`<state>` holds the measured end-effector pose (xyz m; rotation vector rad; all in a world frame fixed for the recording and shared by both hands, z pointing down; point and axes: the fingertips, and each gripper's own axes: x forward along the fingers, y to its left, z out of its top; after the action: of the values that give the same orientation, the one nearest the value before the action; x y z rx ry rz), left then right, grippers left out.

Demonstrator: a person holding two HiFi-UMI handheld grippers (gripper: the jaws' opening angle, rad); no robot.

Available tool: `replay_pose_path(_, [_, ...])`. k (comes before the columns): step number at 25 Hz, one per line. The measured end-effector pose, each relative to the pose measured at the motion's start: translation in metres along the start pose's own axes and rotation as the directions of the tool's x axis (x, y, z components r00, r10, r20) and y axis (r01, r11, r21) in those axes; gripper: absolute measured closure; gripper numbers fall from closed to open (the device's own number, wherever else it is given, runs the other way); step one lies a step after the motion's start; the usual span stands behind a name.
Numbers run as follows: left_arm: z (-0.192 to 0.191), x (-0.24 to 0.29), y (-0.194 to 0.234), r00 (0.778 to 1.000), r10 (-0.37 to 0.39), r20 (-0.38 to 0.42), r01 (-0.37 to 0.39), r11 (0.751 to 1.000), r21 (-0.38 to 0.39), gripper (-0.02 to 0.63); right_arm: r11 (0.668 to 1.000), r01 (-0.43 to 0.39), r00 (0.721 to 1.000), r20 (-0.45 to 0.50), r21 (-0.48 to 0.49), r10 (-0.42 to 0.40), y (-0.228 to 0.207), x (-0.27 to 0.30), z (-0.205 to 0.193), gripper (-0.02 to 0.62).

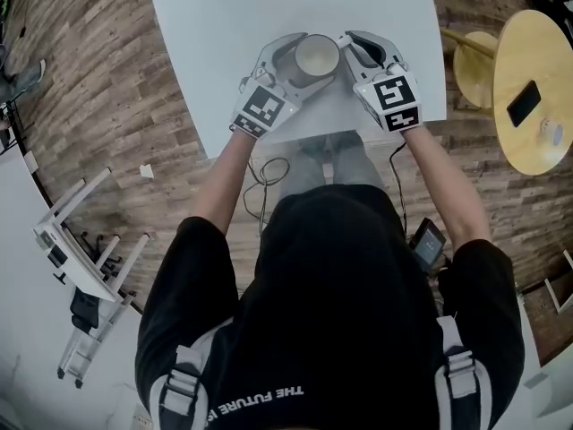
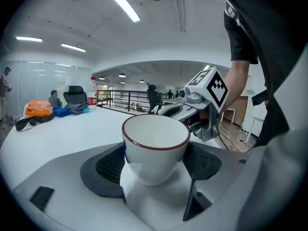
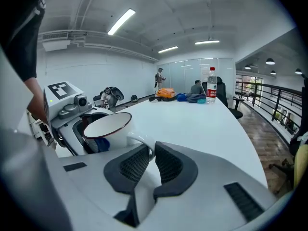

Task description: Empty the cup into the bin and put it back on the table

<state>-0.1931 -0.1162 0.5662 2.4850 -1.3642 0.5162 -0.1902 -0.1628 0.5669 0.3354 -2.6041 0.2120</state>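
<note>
A white cup (image 1: 317, 57) with a dark red rim stands upright near the front edge of the white table (image 1: 215, 52). Its inside looks empty and white (image 2: 155, 134). My left gripper (image 1: 300, 65) has its two dark pads pressed against opposite sides of the cup's body (image 2: 155, 162). My right gripper (image 1: 347, 47) comes in from the right, and its pads (image 3: 150, 153) are pinched on the cup's handle (image 3: 137, 139). Each gripper shows in the other's view: the right one (image 2: 204, 105) behind the cup, the left one (image 3: 67, 109) beyond it. No bin is in view.
A round wooden table (image 1: 546, 141) with a phone (image 1: 524, 103) stands at the right, with a stool (image 1: 474, 61) beside it. A white rack (image 1: 81, 249) and a cable (image 1: 269, 173) are on the wood floor. At the table's far end stand a water bottle (image 3: 211, 83) and bags (image 3: 166, 93).
</note>
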Motion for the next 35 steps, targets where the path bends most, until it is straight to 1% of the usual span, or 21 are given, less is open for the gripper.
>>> replay_pose_path(6, [-0.007, -0.004, -0.005, 0.999, -0.035, 0.039, 0.035, 0.999, 0.001, 0.232, 0.999, -0.014, 1.0, 0.011, 0.029, 0.014, 0.008, 0.001, -0.012, 0.549])
replay_pose_path(9, [-0.017, -0.008, 0.0, 0.998, -0.032, 0.05, 0.032, 0.999, 0.004, 0.232, 0.999, -0.03, 0.999, 0.012, 0.026, 0.03, 0.014, 0.013, -0.016, 0.549])
replay_pose_path(13, [-0.027, 0.006, -0.003, 0.999, -0.016, 0.042, 0.016, 1.0, 0.002, 0.232, 0.998, -0.055, 0.998, 0.011, 0.016, 0.055, 0.006, 0.013, -0.029, 0.549])
replay_pose_path(16, [-0.029, -0.007, 0.001, 1.0, -0.005, 0.026, 0.005, 1.0, 0.005, 0.23, 0.999, -0.05, 0.999, 0.012, 0.016, 0.05, 0.014, 0.015, -0.023, 0.547])
replay_pose_path(18, [-0.029, -0.011, 0.001, 1.0, 0.0, 0.016, 0.0, 1.0, -0.011, 0.23, 0.999, -0.044, 0.999, 0.004, 0.02, 0.044, 0.013, 0.01, -0.022, 0.539])
replay_pose_path(20, [-0.028, -0.019, 0.002, 1.0, 0.021, 0.015, -0.02, 0.999, -0.036, 0.23, 0.999, -0.035, 0.999, -0.013, 0.023, 0.035, 0.013, 0.003, -0.024, 0.534])
replay_pose_path(22, [-0.033, -0.037, 0.003, 0.999, 0.041, 0.018, -0.04, 0.997, -0.059, 0.231, 1.0, -0.016, 0.999, -0.031, 0.023, 0.016, 0.022, -0.001, -0.028, 0.534])
replay_pose_path(24, [-0.04, -0.05, 0.006, 0.998, 0.063, 0.015, -0.062, 0.996, -0.063, 0.232, 1.0, 0.004, 0.999, -0.042, 0.016, -0.003, 0.026, -0.003, -0.032, 0.534])
replay_pose_path(27, [-0.047, -0.058, 0.007, 0.994, 0.107, 0.003, -0.107, 0.991, -0.075, 0.232, 0.999, 0.034, 0.998, -0.047, 0.023, -0.033, 0.02, -0.016, -0.041, 0.534])
replay_pose_path(30, [-0.042, -0.084, 0.009, 0.984, 0.174, 0.031, -0.17, 0.98, -0.107, 0.232, 0.996, 0.087, 0.995, -0.041, 0.018, -0.086, 0.02, -0.035, -0.038, 0.534])
replay_pose_path(32, [-0.033, -0.112, 0.008, 0.97, 0.236, 0.06, -0.226, 0.965, -0.135, 0.233, 0.994, 0.111, 0.994, -0.027, 0.012, -0.111, 0.029, -0.051, -0.029, 0.535])
replay_pose_path(33, [-0.027, -0.127, 0.007, 0.957, 0.28, 0.073, -0.267, 0.953, -0.143, 0.276, 0.993, 0.117, 0.993, -0.012, 0.008, -0.117, 0.035, -0.059, -0.022, 0.536])
replay_pose_path(34, [-0.02, -0.143, 0.007, 0.94, 0.329, 0.085, -0.315, 0.938, -0.147, 0.438, 0.993, 0.121, 0.993, 0.009, 0.005, -0.121, 0.043, -0.068, -0.013, 0.55])
replay_pose_path(35, [-0.014, -0.158, 0.005, 0.923, 0.372, 0.097, -0.355, 0.922, -0.155, 0.557, 0.993, 0.122, 0.992, 0.034, 0.005, -0.122, 0.051, -0.077, -0.004, 0.57])
